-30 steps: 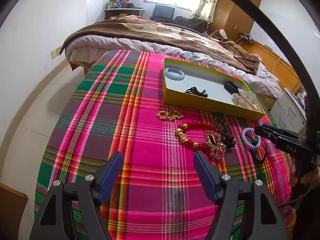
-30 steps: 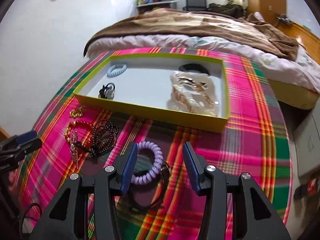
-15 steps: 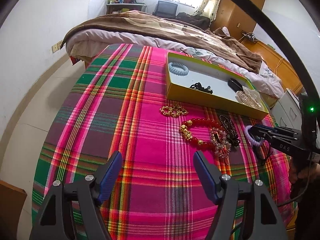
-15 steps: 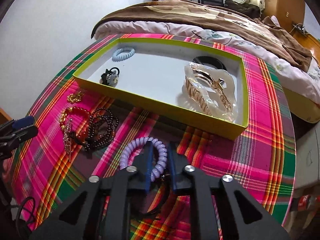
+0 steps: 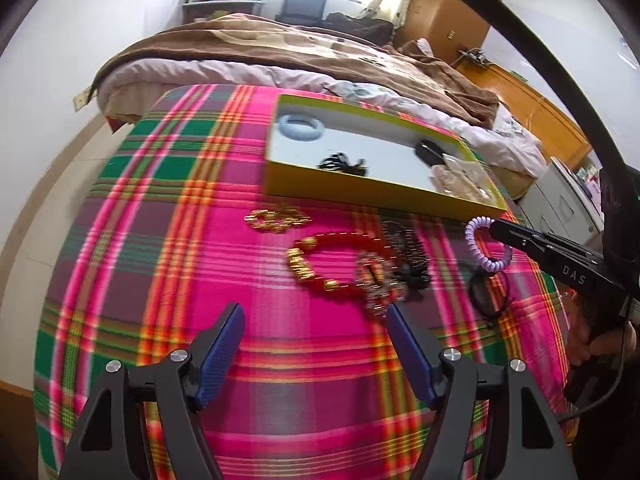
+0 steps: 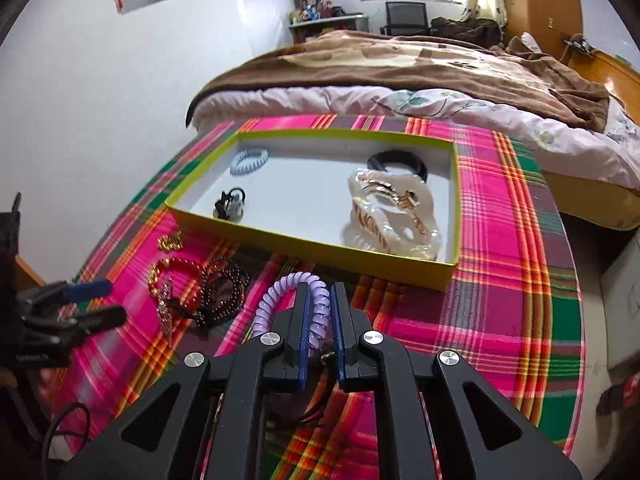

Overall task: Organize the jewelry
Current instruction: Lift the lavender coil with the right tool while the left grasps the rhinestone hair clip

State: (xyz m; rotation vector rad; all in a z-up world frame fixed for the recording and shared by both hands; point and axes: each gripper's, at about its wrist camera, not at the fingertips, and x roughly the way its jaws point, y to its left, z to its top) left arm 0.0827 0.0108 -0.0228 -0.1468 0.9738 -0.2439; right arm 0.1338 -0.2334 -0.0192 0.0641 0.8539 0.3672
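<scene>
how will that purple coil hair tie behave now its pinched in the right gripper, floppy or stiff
Probably springy rather than stiff: the purple coil hair tie keeps its loop shape while the right gripper pinches only one side. It looks light, since it hangs clear of the cloth in the left view without sagging much. The smooth coils may slip or stretch if tugged.

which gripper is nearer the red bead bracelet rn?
Left. The left gripper hangs open just short of the red bead bracelet, nothing between its fingers. The right gripper is off to the bracelet's far side, shut on the purple coil hair tie.
</scene>
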